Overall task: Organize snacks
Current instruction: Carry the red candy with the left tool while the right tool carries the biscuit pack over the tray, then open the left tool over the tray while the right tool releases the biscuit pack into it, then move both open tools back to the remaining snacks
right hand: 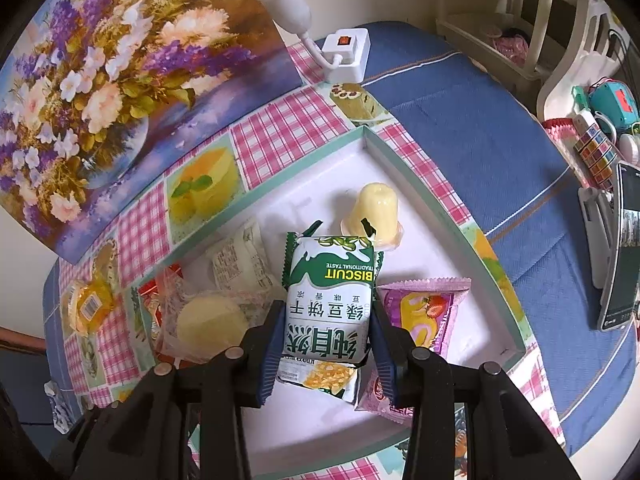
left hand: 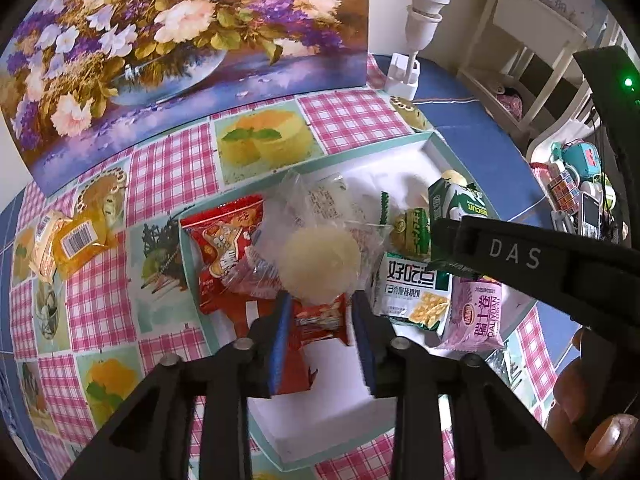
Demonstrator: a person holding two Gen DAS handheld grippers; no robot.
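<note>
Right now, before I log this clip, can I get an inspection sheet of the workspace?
Surface: checked pink cloth over a blue cover.
Job's things: white tray holding the biscuit pack, pale cake, red packs, purple roll pack and jelly cup; yellow packs lie outside it.
Clutter: flower painting, lamp.
Grippers: left hand-held gripper open over the tray; right hand-held gripper shut on the biscuit pack.
Cables: thin cord by the lamp base.
Surroundings: white shelf, phone.
</note>
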